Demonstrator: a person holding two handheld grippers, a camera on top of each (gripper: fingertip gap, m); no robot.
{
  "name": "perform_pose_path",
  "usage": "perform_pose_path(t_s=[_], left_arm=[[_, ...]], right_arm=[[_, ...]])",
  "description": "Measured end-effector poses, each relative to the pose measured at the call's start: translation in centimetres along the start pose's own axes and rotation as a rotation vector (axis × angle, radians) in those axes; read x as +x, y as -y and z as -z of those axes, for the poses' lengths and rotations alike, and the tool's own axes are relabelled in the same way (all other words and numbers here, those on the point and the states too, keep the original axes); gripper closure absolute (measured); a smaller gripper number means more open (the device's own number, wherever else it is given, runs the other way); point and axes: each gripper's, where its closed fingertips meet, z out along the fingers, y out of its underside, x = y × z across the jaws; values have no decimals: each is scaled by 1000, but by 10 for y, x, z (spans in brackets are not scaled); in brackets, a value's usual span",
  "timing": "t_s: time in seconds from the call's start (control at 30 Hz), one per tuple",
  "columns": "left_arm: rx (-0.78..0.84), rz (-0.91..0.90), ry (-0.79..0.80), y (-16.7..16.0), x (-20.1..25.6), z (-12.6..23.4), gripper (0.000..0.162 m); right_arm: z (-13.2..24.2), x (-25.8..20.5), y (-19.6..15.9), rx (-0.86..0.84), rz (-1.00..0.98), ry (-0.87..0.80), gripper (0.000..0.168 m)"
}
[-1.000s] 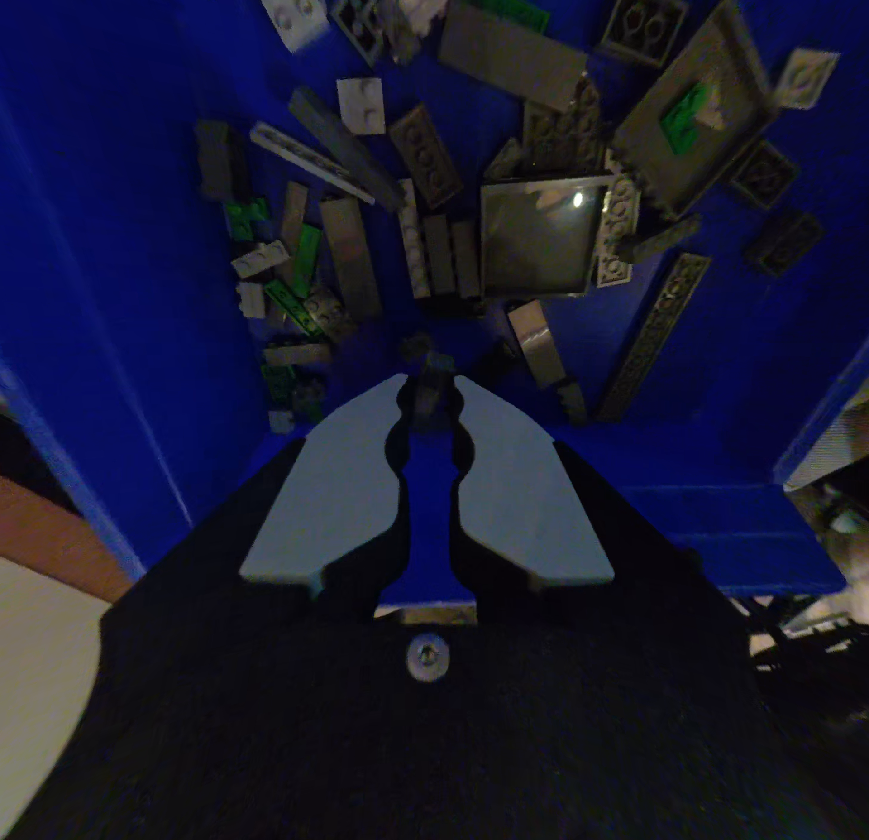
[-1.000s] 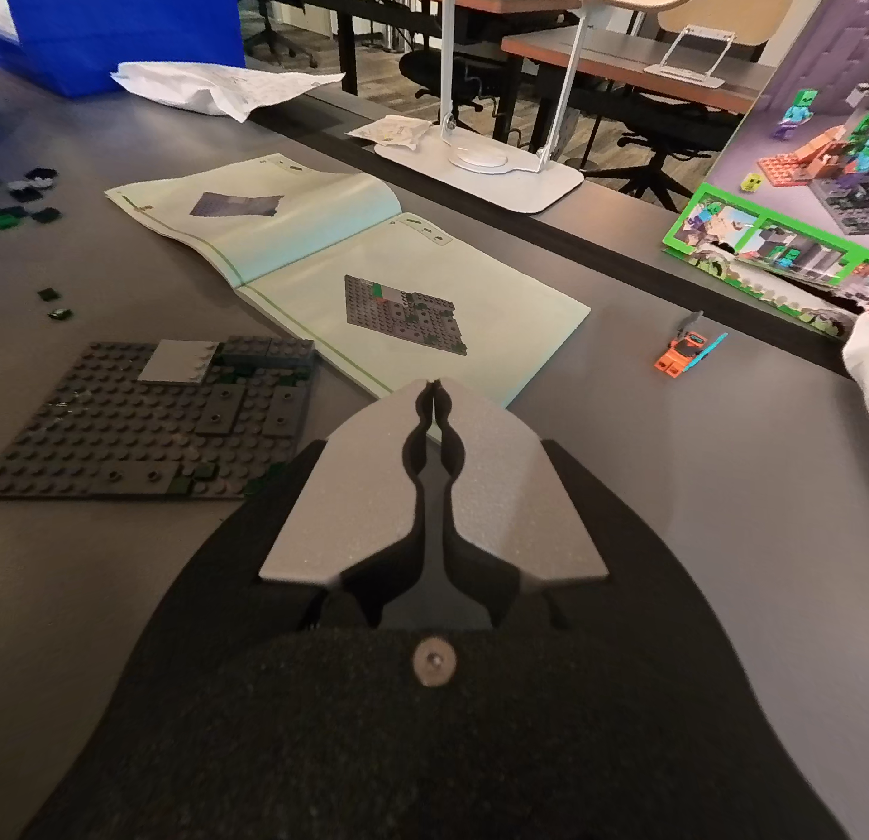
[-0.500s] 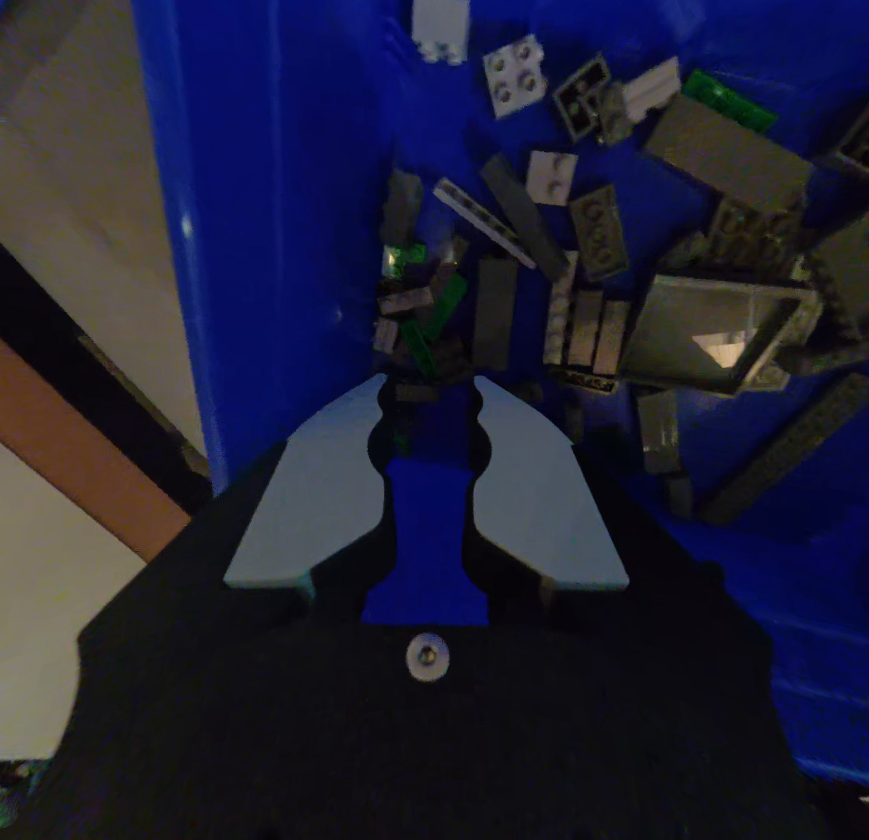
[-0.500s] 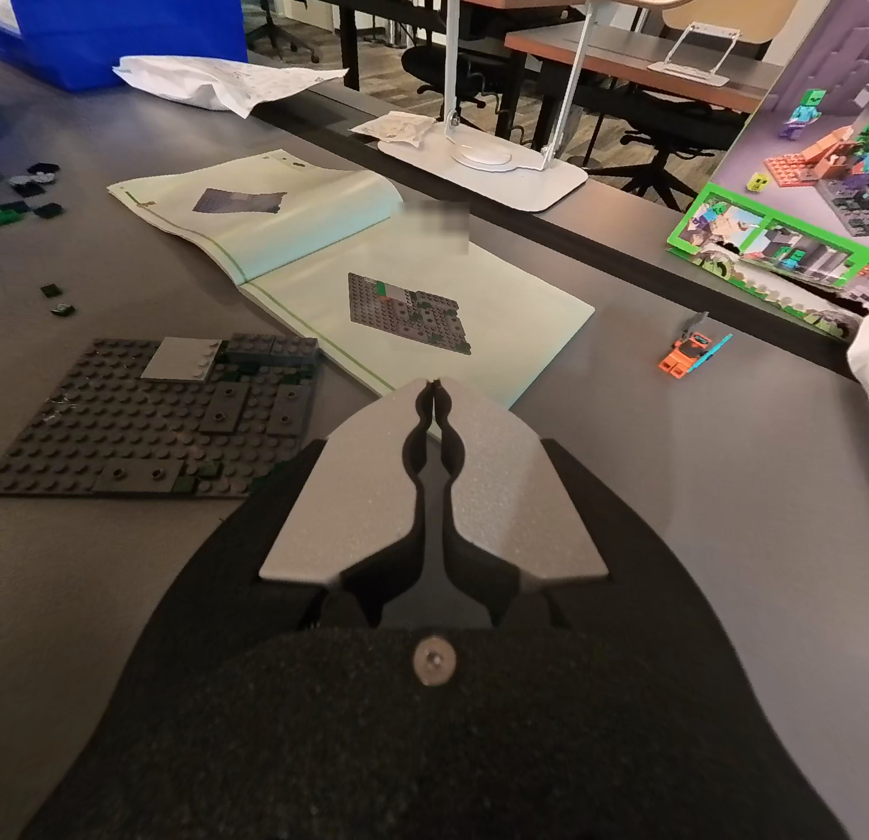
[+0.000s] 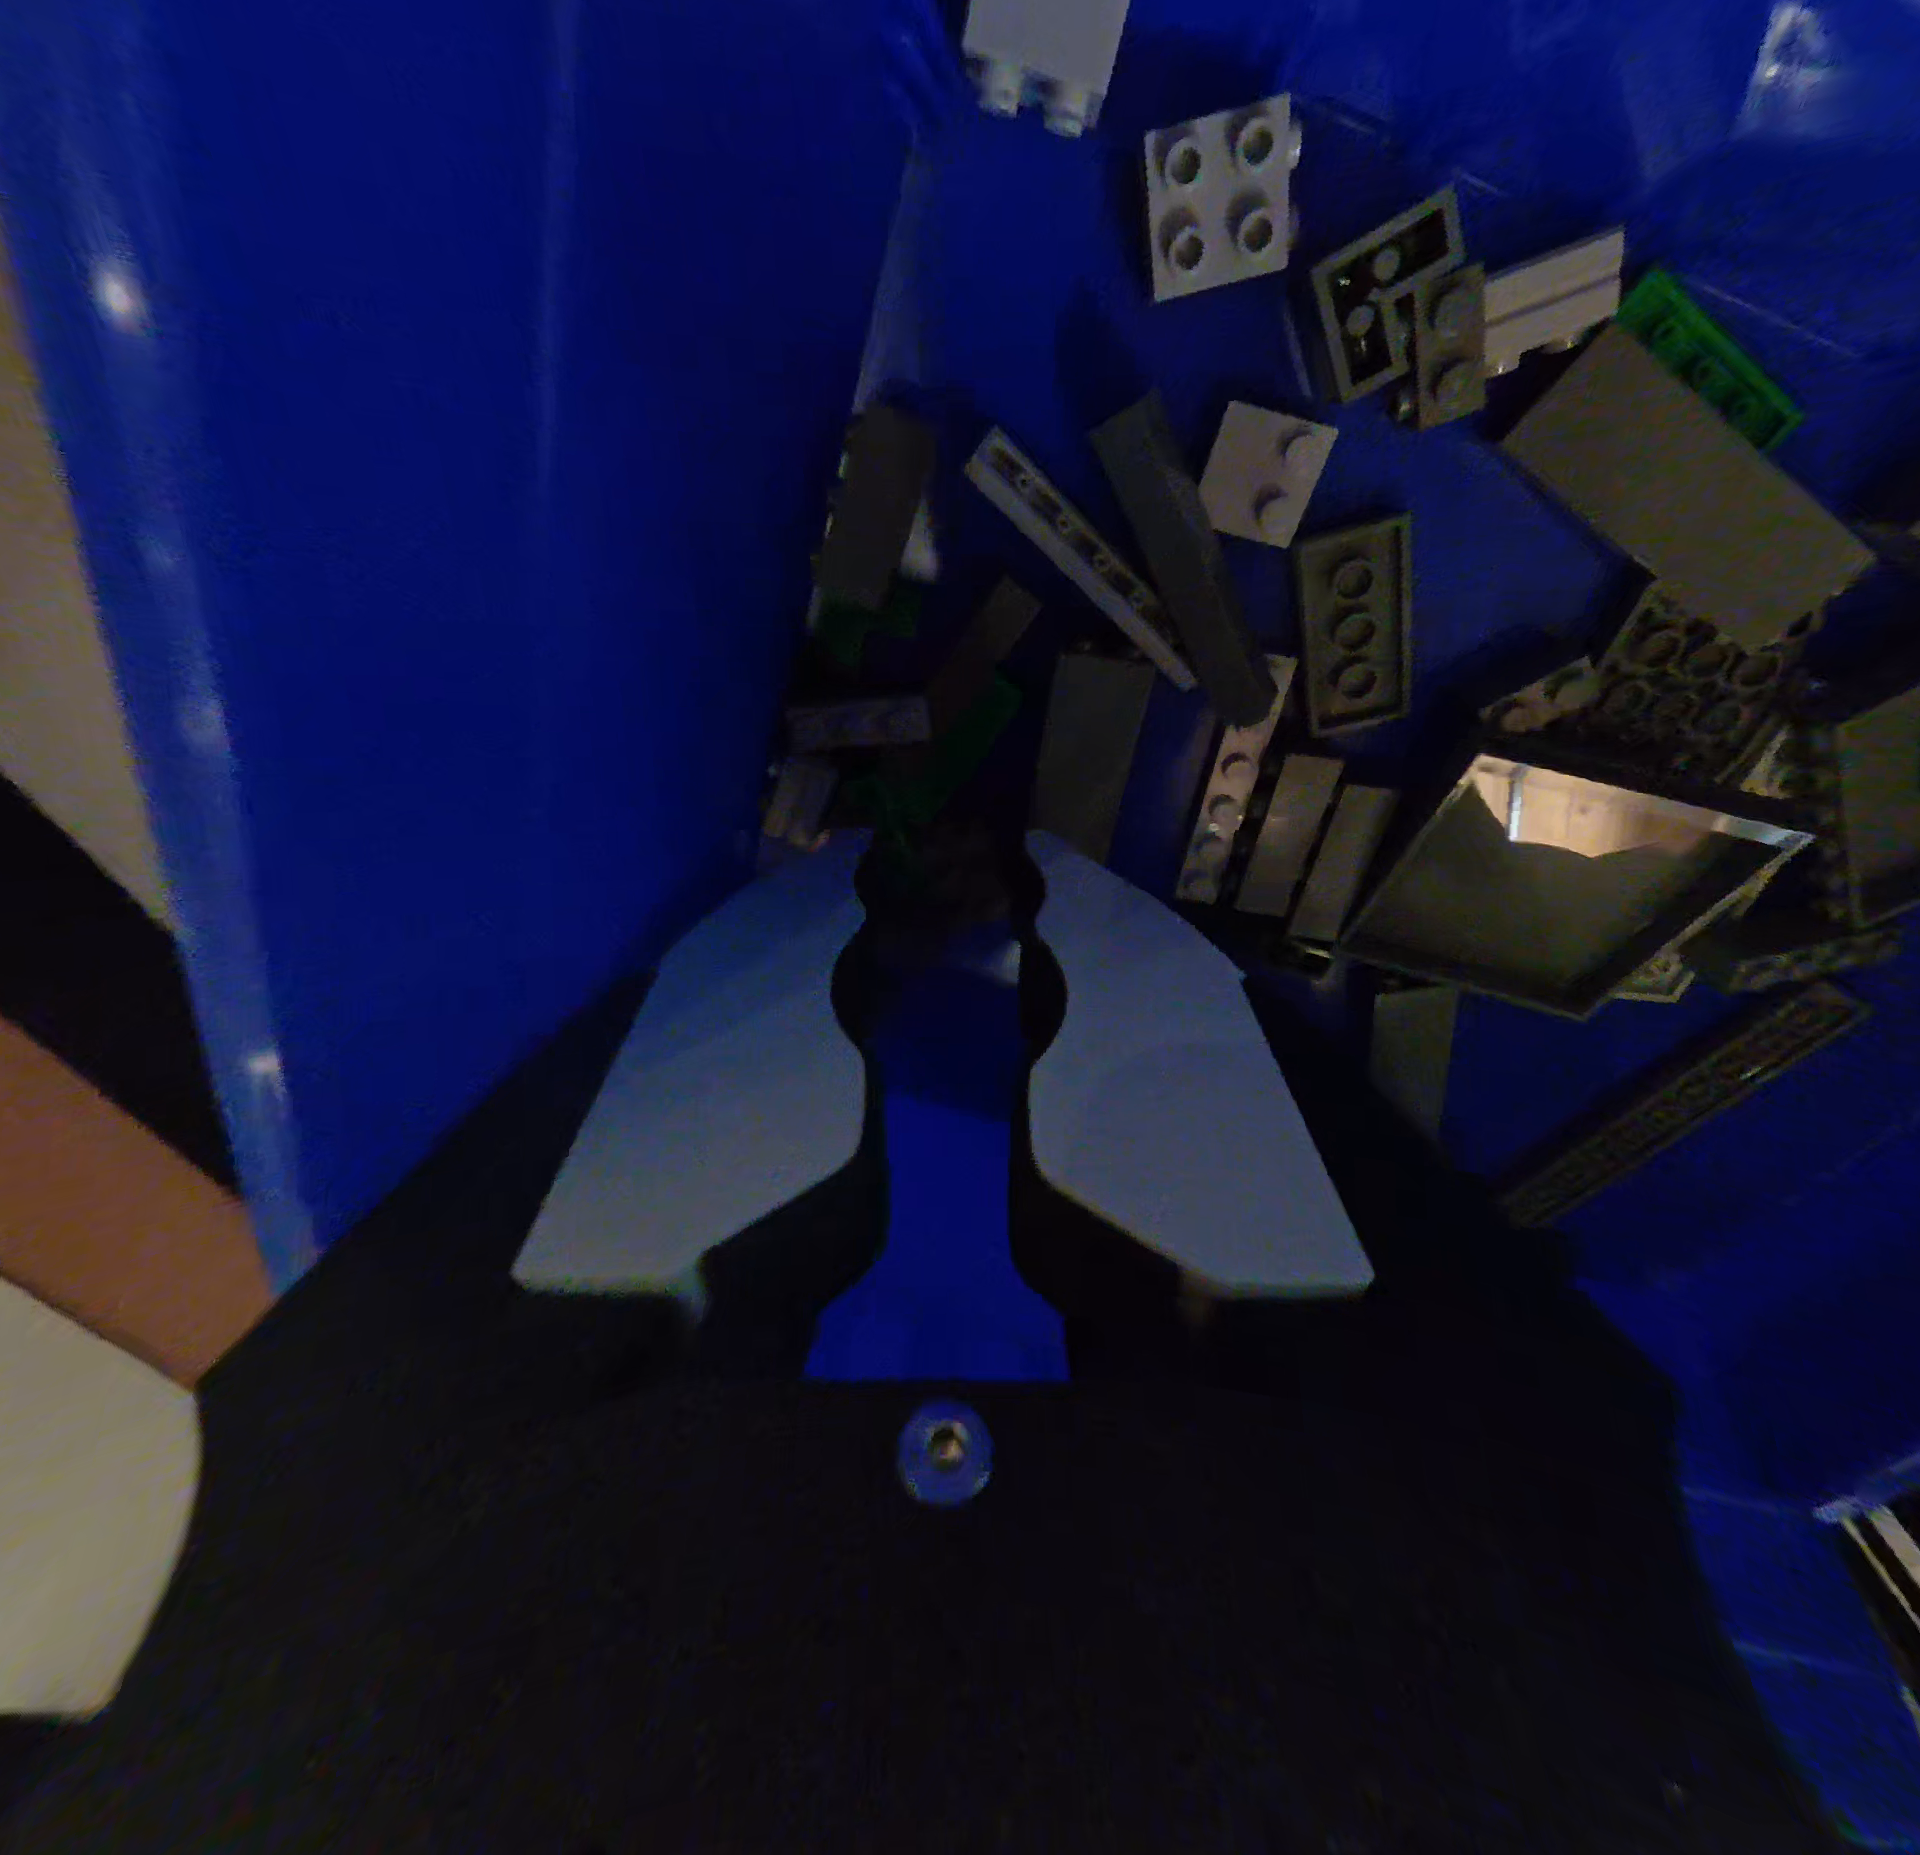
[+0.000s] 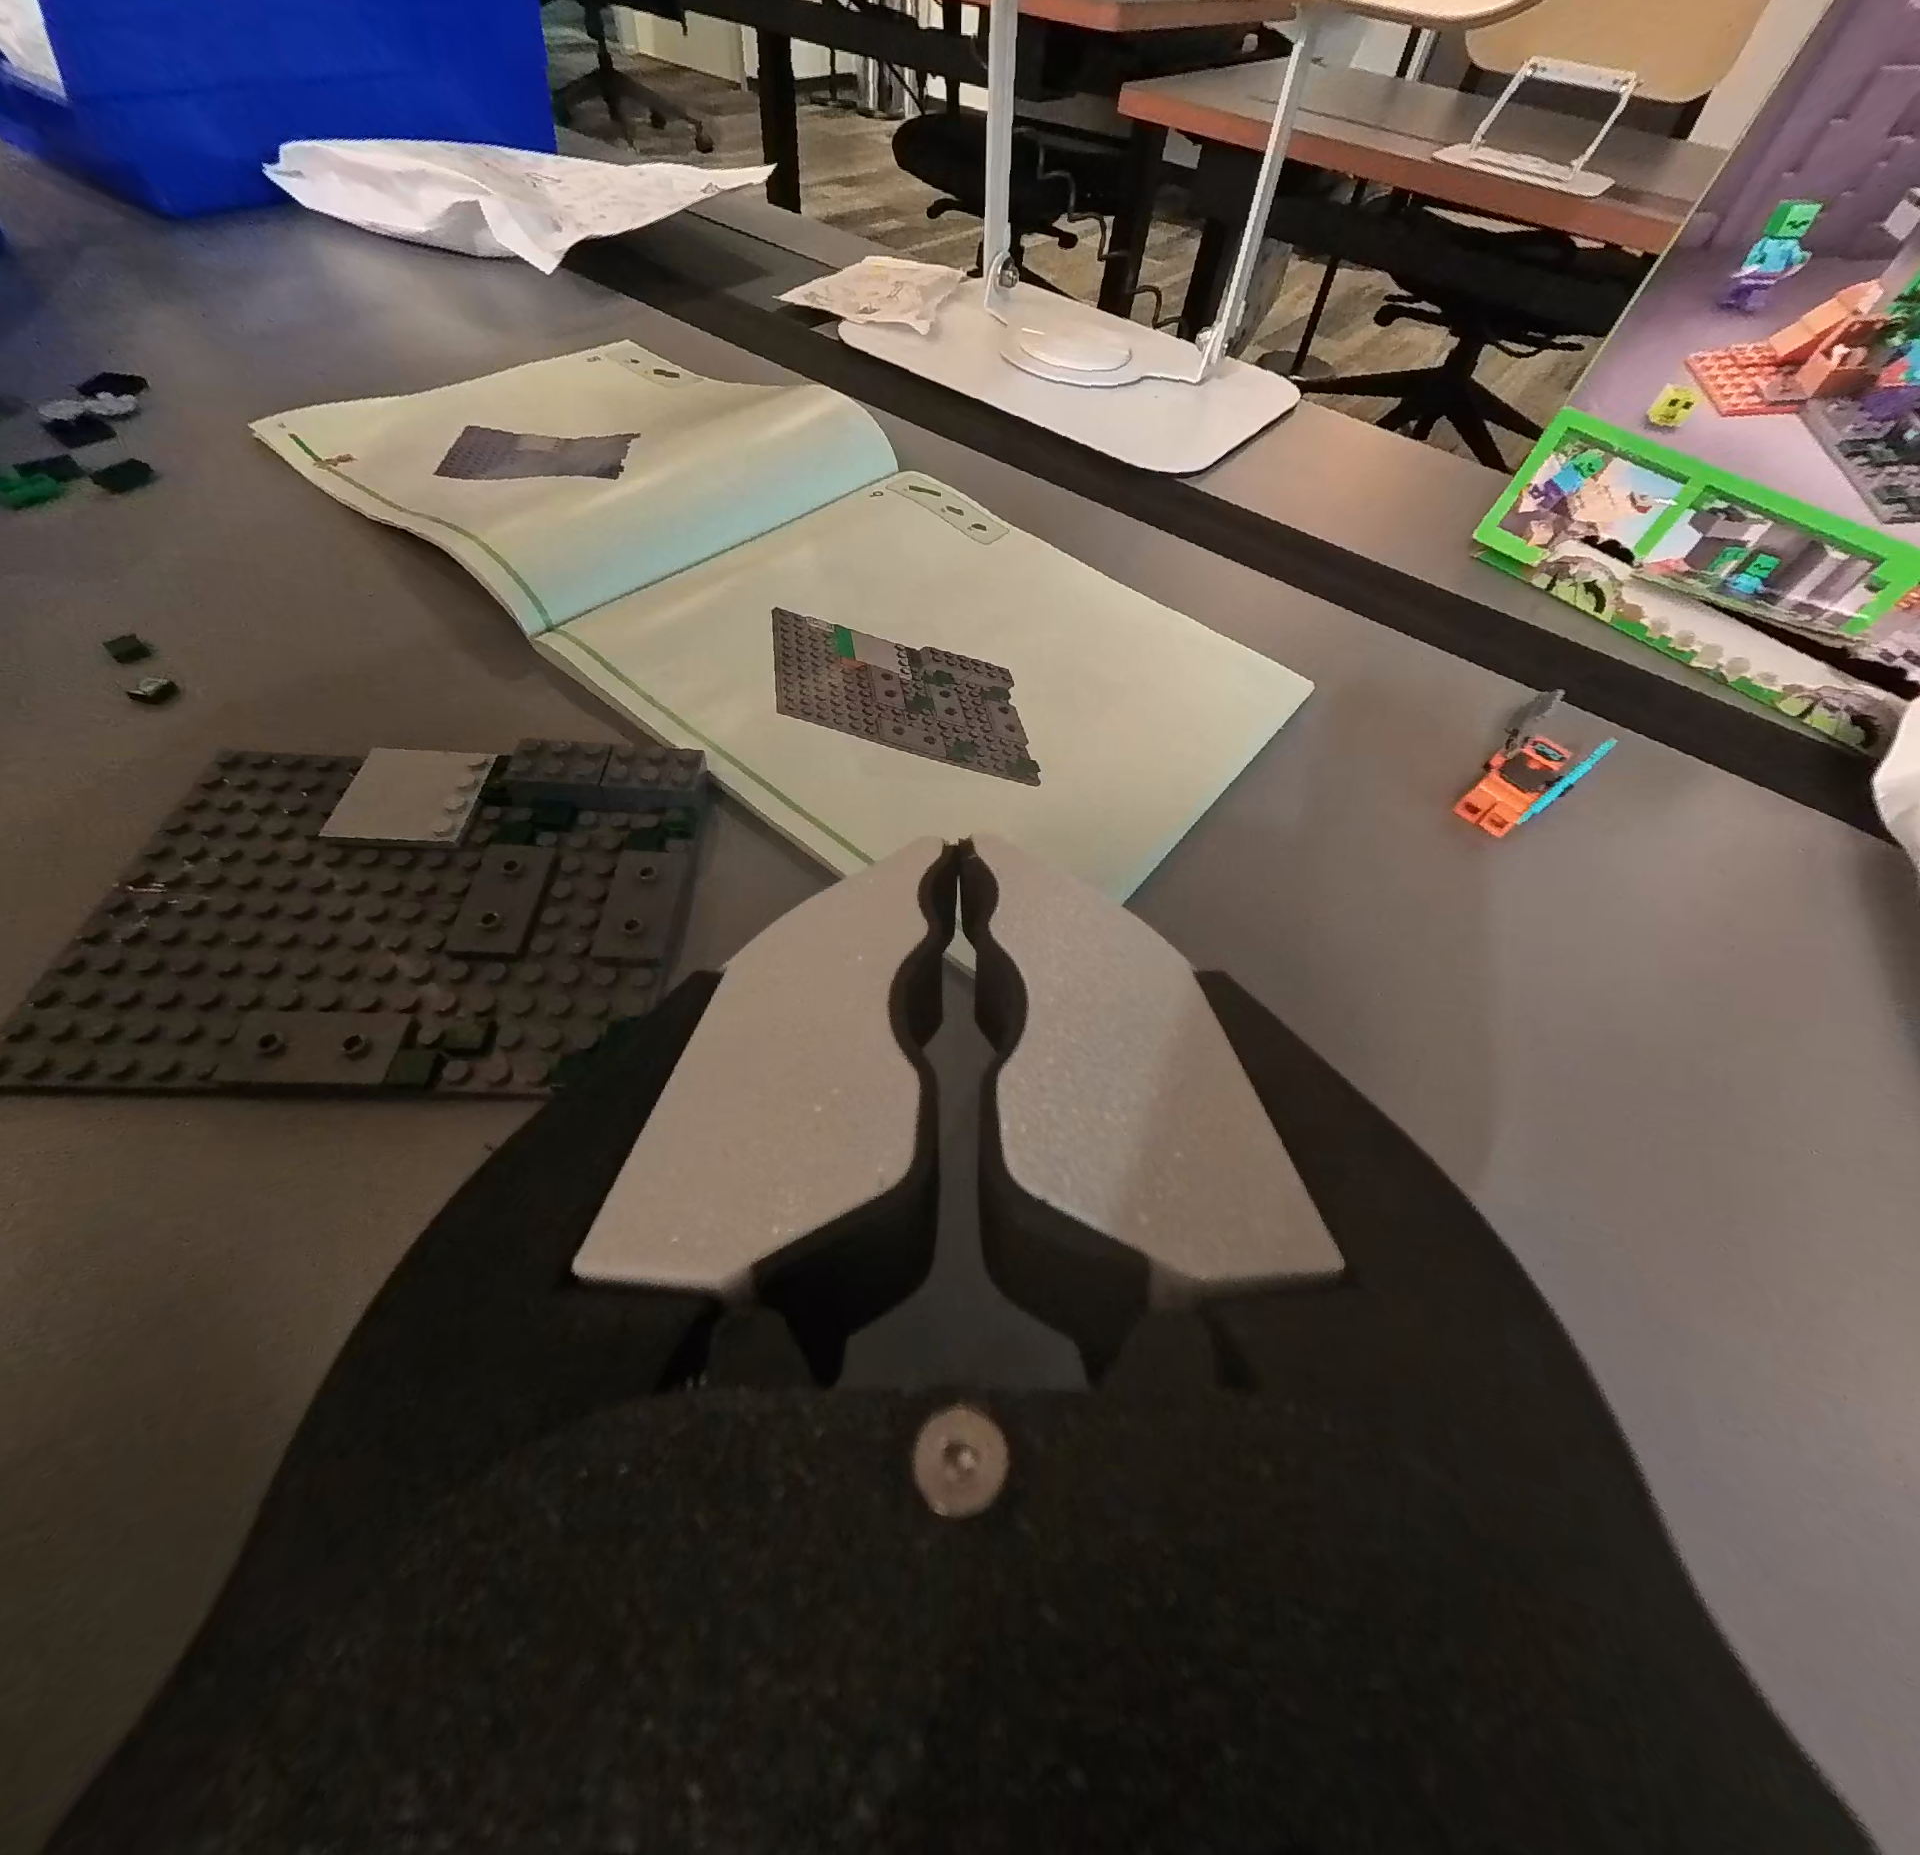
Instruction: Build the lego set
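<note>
My left gripper is open, deep inside the blue bin. Its tips are over a dim heap of green and dark grey pieces by the bin's left wall. Whether they touch a piece I cannot tell. More loose pieces lie beyond: a white square plate, grey bricks and a shiny dark panel. My right gripper is shut and empty, above the table at the near edge of the open instruction booklet. The dark grey baseplate, with a light grey tile, lies to its left.
The blue bin stands at the table's far left, with crumpled paper beside it. Small loose pieces lie left of the booklet. An orange piece, the set's box and a white lamp base lie to the right. The left gripper's tips are roughly 65 cm from the right gripper's. The white square plate lies around 9 cm away from my left fingertips.
My left gripper has opened wider and moved left across the bin toward the left wall. My right gripper has hardly moved and stays shut.
</note>
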Motion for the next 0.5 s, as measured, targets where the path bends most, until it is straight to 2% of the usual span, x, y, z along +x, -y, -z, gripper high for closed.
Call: perform_pose_path(t_s=[0.17,0.37,0.5], left_arm=[[37,9,-97,4,12,-1,162],[36,-95,-205,0,45,2,162],[125,-132,-168,12,48,20,158]], right_arm=[[1,0,1,5,2,0,168],[2,-1,3,11,4,2,168],[3,0,4,15,2,3,168]])
